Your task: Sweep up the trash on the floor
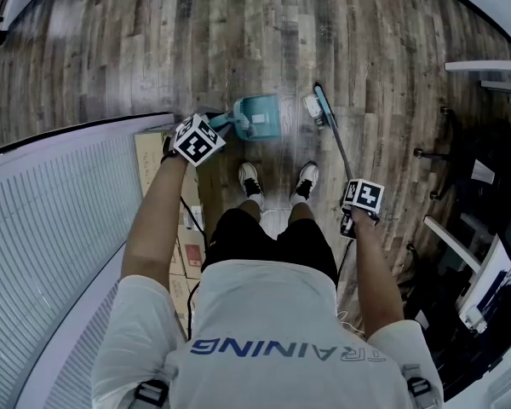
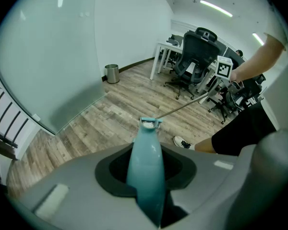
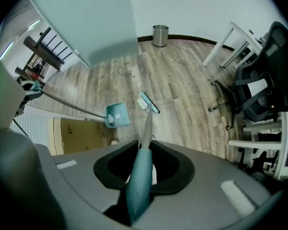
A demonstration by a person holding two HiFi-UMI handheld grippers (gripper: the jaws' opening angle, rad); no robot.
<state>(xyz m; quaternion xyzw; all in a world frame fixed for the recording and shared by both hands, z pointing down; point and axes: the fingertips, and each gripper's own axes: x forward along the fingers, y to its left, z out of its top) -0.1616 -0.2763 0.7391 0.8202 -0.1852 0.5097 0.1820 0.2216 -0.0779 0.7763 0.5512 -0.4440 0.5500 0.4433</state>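
While the left gripper (image 2: 146, 152) clamped its jaws on the dustpan (image 1: 260, 116) handle, the right gripper (image 3: 144, 150) jaws squeezed the broom (image 1: 325, 109) handle, its head beside trash (image 1: 312, 105).

- The left arm (image 1: 151, 220) stretches forward, almost straight, and its wrist ends ahead of the shoes (image 1: 250, 178) and to their left.
- The left claw (image 1: 224, 126) tilts steeply downward ahead of the shoes, with its jaws closed on the teal dustpan handle (image 2: 145, 162).
- The right arm (image 1: 376, 271) is also extended, and its hand sits to the right of the shoes, slightly behind them.
- The right claw (image 1: 354, 216) points straight down, well apart from the left claw. Its jaws are clamped on the teal grip of the broom handle (image 3: 139, 186).
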